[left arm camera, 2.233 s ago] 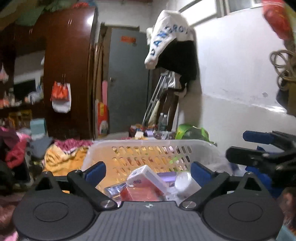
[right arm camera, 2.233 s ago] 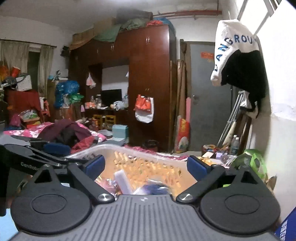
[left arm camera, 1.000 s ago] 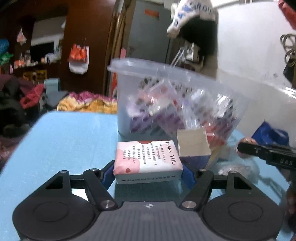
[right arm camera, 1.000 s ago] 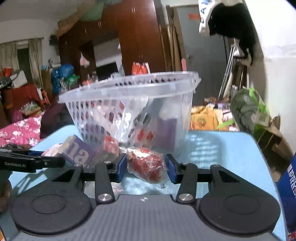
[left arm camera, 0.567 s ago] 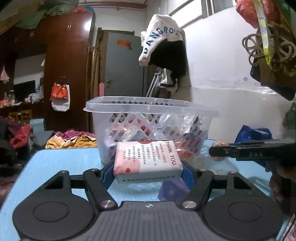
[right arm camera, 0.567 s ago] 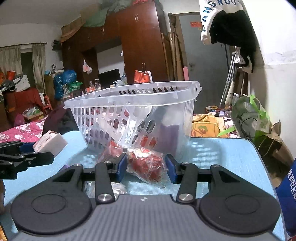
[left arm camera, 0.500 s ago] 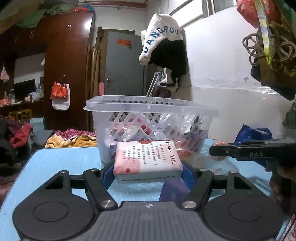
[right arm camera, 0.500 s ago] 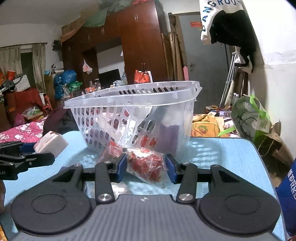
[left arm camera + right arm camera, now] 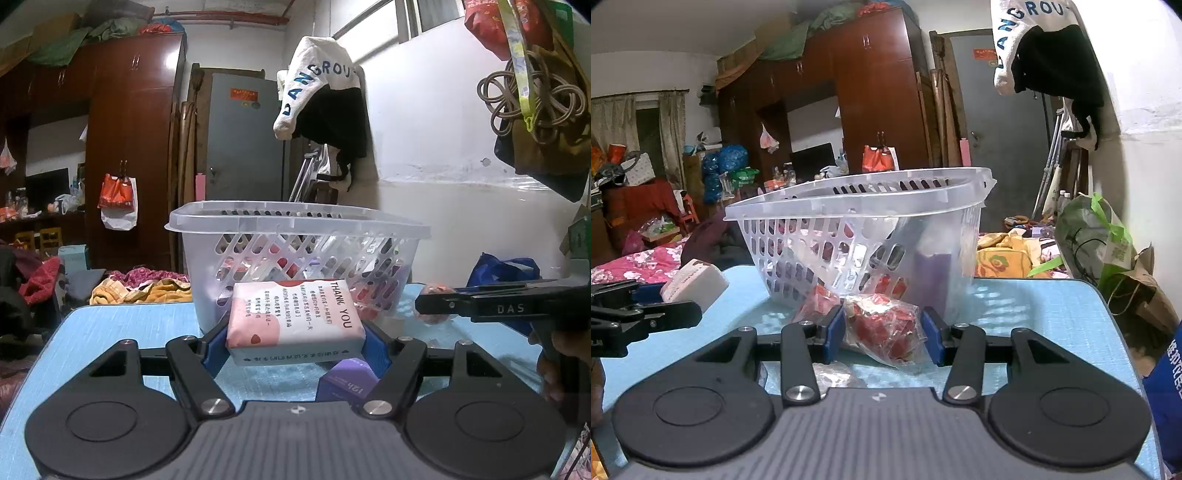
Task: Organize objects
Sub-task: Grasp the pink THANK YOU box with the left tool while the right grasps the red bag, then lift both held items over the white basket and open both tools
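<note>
Both my claws were hovering empty over the white perforated basket (image 9: 295,236) a moment ago; now each carries something. My left claw (image 9: 295,341) is clamped on the pink-and-white "THANK YOU" packet (image 9: 293,319), held just in front of the basket. My right claw (image 9: 882,334) is clamped on a clear bag of red sweets (image 9: 882,328), also just before the basket on the blue worktop (image 9: 1052,314). I judge both items ready to sort.

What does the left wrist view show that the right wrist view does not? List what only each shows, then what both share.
Only the left wrist view: a purple box on the table, and coiled cord hanging on the wall.
Only the right wrist view: the red snack bag held between the right gripper fingers, and a curtained window.
Both: the white basket, the blue table and the pink-and-white pack in the left gripper.
</note>
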`<state>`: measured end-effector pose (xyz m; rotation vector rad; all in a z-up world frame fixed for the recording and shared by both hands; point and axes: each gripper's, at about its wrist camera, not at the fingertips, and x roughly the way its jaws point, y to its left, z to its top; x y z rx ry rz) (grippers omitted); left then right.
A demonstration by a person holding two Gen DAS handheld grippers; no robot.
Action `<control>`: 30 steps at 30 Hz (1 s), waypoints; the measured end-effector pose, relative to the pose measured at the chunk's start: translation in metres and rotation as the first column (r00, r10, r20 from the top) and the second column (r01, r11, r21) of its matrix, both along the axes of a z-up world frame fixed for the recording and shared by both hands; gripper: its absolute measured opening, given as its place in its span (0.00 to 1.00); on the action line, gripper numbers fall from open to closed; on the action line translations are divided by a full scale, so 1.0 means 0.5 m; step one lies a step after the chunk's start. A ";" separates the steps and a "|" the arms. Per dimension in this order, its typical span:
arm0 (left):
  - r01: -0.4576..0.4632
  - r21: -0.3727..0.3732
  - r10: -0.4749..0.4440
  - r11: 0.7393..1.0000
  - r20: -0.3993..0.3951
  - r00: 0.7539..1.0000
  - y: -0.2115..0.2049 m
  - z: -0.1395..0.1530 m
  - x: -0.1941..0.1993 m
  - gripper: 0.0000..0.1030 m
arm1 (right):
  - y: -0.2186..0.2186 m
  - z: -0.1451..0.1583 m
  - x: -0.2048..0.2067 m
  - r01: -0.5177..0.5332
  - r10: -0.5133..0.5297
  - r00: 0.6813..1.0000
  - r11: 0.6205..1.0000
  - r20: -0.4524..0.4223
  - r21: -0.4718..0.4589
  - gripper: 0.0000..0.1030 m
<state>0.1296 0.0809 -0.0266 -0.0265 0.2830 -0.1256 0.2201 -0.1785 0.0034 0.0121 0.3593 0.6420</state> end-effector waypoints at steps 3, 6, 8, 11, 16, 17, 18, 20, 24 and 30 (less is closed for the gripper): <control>-0.003 0.001 0.003 1.000 -0.001 1.000 -0.001 0.000 0.001 0.73 | -0.001 0.000 -0.001 -0.001 0.001 1.000 1.000 -0.001 0.004 0.48; -0.007 0.000 0.007 1.000 0.000 1.000 0.000 0.001 0.000 0.73 | -0.001 0.000 -0.002 -0.001 0.001 1.000 1.000 0.002 0.004 0.48; -0.009 0.002 0.009 1.000 0.002 1.000 -0.001 0.001 -0.001 0.73 | -0.001 0.000 -0.003 -0.002 0.002 1.000 1.000 0.001 0.005 0.48; -0.012 0.001 0.012 1.000 0.002 1.000 0.000 0.001 -0.002 0.73 | -0.003 0.000 -0.003 -0.005 0.005 1.000 1.000 -0.001 0.008 0.47; -0.013 0.001 0.013 1.000 0.012 1.000 0.000 0.002 -0.005 0.73 | -0.007 0.000 -0.006 -0.004 0.004 1.000 1.000 -0.001 0.022 0.47; -0.012 0.001 0.012 1.000 0.014 1.000 0.000 0.002 -0.005 0.73 | -0.007 0.000 -0.006 -0.003 0.003 1.000 1.000 0.000 0.025 0.47; -0.013 0.001 0.013 1.000 0.015 1.000 -0.001 0.002 -0.005 0.73 | -0.008 0.000 -0.007 -0.003 0.003 1.000 1.000 0.000 0.027 0.47; -0.013 -0.001 0.013 1.000 0.020 1.000 0.001 0.002 -0.007 0.73 | -0.007 0.000 -0.007 -0.003 0.003 1.000 1.000 0.002 0.026 0.47; -0.017 -0.009 0.017 1.000 0.039 0.999 0.006 0.004 -0.012 0.73 | -0.009 0.002 -0.013 -0.006 0.005 1.000 0.999 0.023 0.034 0.47; -0.046 -0.001 0.046 0.999 0.136 0.990 -0.002 0.019 -0.044 0.73 | -0.023 0.024 -0.057 -0.056 0.046 0.995 0.993 0.089 0.108 0.47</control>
